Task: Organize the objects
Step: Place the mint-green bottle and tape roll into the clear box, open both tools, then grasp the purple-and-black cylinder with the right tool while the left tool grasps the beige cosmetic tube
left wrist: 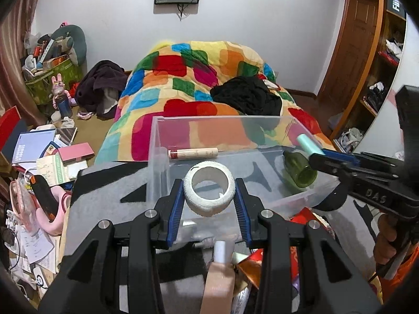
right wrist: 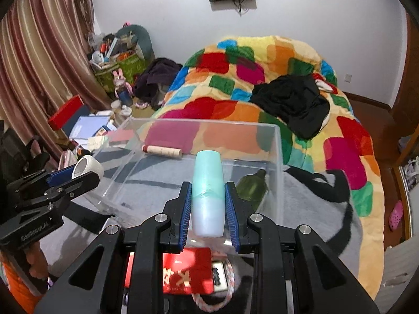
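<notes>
My left gripper (left wrist: 209, 192) is shut on a white roll of tape (left wrist: 209, 191) and holds it over the near rim of a clear plastic box (left wrist: 157, 141). My right gripper (right wrist: 207, 198) is shut on a teal and pale blue bottle (right wrist: 208, 193) above the same clear plastic box (right wrist: 277, 141). A beige tube (left wrist: 193, 153) lies inside along the far wall, and a green glass bottle (left wrist: 299, 168) lies on its side at the right. In the left wrist view the right gripper (left wrist: 318, 157) shows at the right edge with the teal bottle (left wrist: 309, 144).
The box stands on a grey and black cloth (left wrist: 104, 191) at the foot of a bed with a patchwork blanket (left wrist: 193, 76). Red packets and a rope (right wrist: 188, 272) lie below my right gripper. Books and papers (left wrist: 47, 157) pile up on the left.
</notes>
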Demonstrator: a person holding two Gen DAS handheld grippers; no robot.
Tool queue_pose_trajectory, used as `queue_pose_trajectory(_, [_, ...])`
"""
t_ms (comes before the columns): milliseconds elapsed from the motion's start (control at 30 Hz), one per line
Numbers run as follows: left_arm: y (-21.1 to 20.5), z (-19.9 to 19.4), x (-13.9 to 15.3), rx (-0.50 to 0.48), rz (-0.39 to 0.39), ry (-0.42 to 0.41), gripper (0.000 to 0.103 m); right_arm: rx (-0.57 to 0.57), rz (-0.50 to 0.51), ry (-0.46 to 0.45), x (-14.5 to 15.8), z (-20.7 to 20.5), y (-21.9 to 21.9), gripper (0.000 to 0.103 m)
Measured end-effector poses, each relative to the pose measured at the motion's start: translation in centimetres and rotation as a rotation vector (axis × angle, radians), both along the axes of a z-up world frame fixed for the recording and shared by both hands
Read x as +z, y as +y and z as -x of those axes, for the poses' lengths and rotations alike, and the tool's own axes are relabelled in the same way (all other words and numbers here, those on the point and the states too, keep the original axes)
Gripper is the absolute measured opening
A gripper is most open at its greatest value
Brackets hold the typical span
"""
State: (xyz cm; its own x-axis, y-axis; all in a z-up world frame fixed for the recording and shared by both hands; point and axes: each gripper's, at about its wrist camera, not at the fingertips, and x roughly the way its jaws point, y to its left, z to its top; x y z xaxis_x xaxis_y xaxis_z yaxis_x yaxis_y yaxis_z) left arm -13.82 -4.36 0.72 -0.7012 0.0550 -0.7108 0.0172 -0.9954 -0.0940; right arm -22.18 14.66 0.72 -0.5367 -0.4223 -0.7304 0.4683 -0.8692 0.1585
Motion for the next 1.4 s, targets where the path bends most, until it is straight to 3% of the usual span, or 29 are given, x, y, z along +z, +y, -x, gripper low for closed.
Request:
queue_pose_trajectory(267, [0.8, 1.9, -1.8, -0.019, 0.018, -0.071, 0.037, 0.026, -0.05, -0.069, -2.2, 1.7, -2.1, 0.023])
queue_pose_trajectory(567, [0.7, 2.3, -2.0, -0.021, -0.001, -0.082, 0.038, 0.023, -0.048, -0.118, -3.3, 2.2, -2.9, 0.023])
queue_pose_trajectory(767, [0.5, 2.2, -1.8, -0.02, -0.028, -0.085, 0.055, 0.019, -0.067, -0.113, -3.2, 2.1, -3.2, 0.023])
queue_pose_trajectory(900, [0.9, 1.8, -1.5, -0.025, -0.012, -0.076, 0.057, 0.021, -0.063, -0.102, -2.8, 1.7, -3.0, 0.031])
queue_pose_trajectory(1267, [0.9, -1.5, 0.6, -0.021, -0.001, -0.007, 0.075, 0.031, -0.019, -0.006, 0.1, -1.5, -1.0, 0.057])
queue_pose_trajectory(1333, [0.7, -2.4, 0.7, -0.017, 0.003, 0.001, 0.085, 0.039, -0.014, 0.017, 0.6, -2.6, -0.5, 0.062])
queue_pose_trajectory(1400, [0.5, -3.3, 0.6, -0.013, 0.007, 0.004, 0.085, 0.051, -0.005, 0.031, 0.8, -3.8, 0.1, 0.065])
